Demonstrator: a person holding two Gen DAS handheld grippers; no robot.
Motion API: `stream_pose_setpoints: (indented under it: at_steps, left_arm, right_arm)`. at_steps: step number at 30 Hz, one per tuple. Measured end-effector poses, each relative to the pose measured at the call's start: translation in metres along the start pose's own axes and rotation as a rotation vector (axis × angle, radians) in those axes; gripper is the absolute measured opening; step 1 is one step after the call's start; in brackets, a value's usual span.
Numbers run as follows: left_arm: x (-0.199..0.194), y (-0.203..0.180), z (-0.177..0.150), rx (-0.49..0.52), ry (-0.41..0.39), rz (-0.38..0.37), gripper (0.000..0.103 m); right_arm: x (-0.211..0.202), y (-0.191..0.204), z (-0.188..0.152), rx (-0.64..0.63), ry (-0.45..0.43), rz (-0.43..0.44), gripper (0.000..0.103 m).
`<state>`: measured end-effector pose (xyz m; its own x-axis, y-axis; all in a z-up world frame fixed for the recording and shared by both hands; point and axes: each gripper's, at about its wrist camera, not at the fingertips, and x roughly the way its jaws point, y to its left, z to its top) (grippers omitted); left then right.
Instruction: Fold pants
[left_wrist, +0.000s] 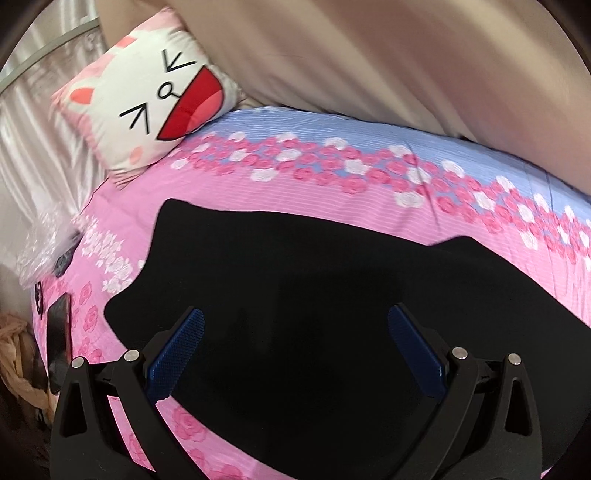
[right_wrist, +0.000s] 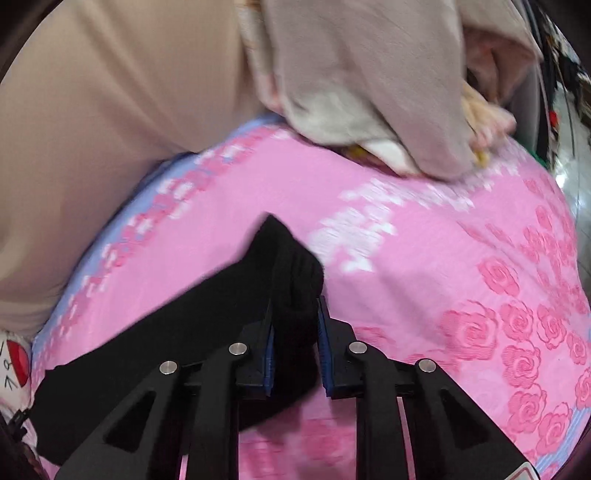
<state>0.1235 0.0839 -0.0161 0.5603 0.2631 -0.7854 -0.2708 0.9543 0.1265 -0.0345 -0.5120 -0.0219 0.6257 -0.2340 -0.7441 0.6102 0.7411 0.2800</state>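
Note:
Black pants (left_wrist: 295, 266) lie spread flat on a pink rose-patterned bedsheet (left_wrist: 332, 199). My left gripper (left_wrist: 295, 314) hovers over them, pointing steeply down, its blue pads (left_wrist: 184, 347) wide apart with nothing pinched between them. In the right wrist view one narrow end of the pants (right_wrist: 207, 314) is lifted off the sheet (right_wrist: 424, 266) into a bunched peak. My right gripper (right_wrist: 295, 306) is shut on that bunched end, and dark fabric fills the narrow gap between the pads.
A cartoon-cat pillow (left_wrist: 147, 110) leans at the bed's far left. A beige blanket (left_wrist: 369, 55) lines the far side. A phone (left_wrist: 59, 332) and a clear plastic bag (left_wrist: 44, 243) lie at the left edge. Heaped beige clothes (right_wrist: 369, 92) sit on the bed beyond the right gripper.

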Motion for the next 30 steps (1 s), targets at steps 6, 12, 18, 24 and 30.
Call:
stream_pose_setpoints:
  at_steps: [6,12,18,24,30]
  left_arm:
    - [0.007,0.031,0.003,-0.070,0.005,-0.014,0.098]
    - [0.009,0.062,0.001,-0.112,-0.007,-0.026,0.098]
    - [0.012,0.096,-0.005,-0.137,-0.018,-0.006,0.098]
    - [0.017,0.128,-0.013,-0.182,-0.017,-0.008,0.098]
    - [0.027,0.144,-0.016,-0.218,0.011,-0.028,0.098]
  right_arm:
    - [-0.023,0.148,-0.010,-0.273,0.014,0.268,0.018]
    - [-0.018,0.302,-0.062,-0.561,0.110,0.517,0.018]
    - [0.007,0.411,-0.139,-0.776,0.271,0.654,0.018]
    - [0.038,0.453,-0.221,-0.967,0.397,0.594,0.020]
    - [0.010,0.446,-0.219,-0.953,0.397,0.655,0.036]
